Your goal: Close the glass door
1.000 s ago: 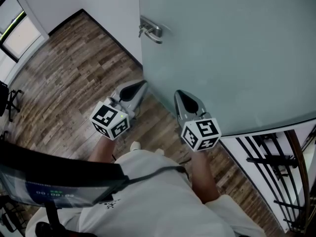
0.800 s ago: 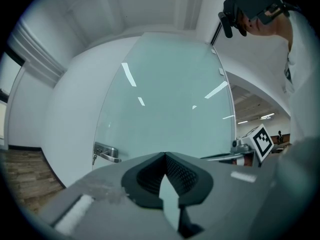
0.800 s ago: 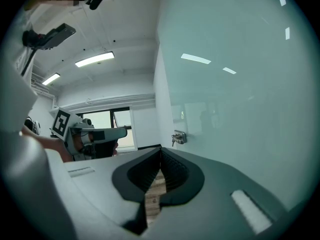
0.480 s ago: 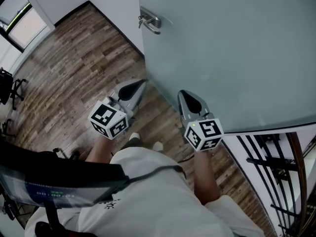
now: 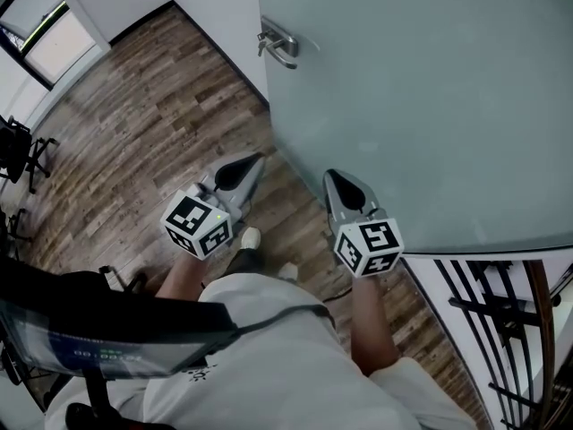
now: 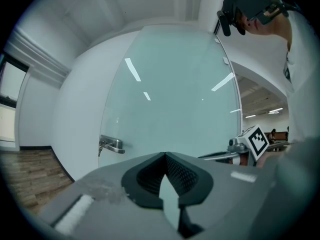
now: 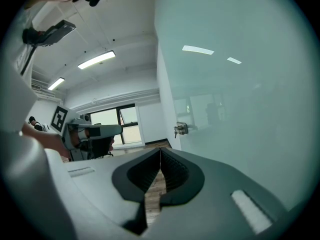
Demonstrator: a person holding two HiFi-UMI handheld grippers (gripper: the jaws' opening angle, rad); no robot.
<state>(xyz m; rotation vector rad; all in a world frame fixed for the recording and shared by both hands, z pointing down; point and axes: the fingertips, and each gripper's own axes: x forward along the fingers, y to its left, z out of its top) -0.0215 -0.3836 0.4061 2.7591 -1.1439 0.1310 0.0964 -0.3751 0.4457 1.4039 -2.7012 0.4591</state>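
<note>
Frosted glass door (image 5: 430, 106): stands ahead, lever handle (image 5: 279, 47) at its left edge.
Left gripper (image 5: 253, 161), right gripper (image 5: 331, 177): both shut, empty, near the glass.
Change: both slightly lower than a second ago; push apparently not begun.

Head view steeply down; gripper views level; all share glass door (image 5: 430, 106).

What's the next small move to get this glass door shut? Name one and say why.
Probably ease the right tool onto the glass door and push. It and the left tool are both shut and empty; the right sits nearest the panel, the handle farther off.
</note>
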